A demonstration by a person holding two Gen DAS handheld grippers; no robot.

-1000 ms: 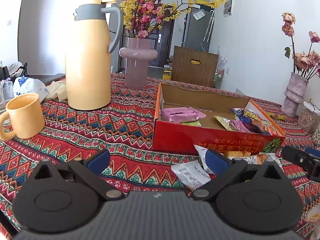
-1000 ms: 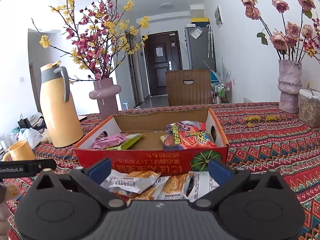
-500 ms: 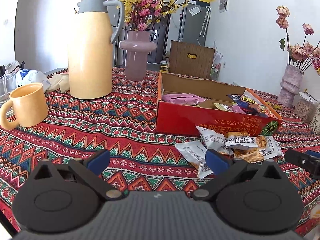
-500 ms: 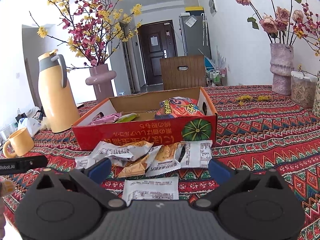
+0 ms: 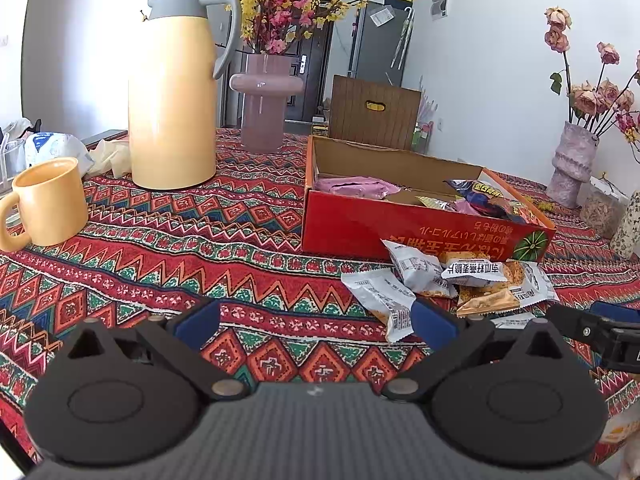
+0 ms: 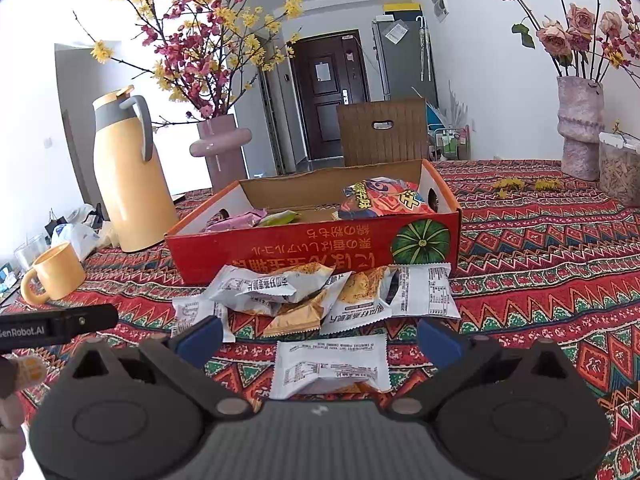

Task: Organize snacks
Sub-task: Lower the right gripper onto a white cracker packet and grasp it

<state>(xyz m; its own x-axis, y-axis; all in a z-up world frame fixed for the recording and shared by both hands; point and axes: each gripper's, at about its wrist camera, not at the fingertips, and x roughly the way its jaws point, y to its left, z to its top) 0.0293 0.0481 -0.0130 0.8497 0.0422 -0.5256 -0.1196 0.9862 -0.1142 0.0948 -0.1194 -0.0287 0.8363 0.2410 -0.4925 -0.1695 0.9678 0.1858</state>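
Right tool (image 6: 318,338) spread wide, empty, framing the lone white packet (image 6: 330,368) at 6 o'clock, likely first pick. Left tool (image 5: 316,322) also wide, empty (over bare worktop (image 5: 168,264)). Packet pile (image 6: 316,296) sits against the red box (image 6: 316,240) at 12, staged for loading.
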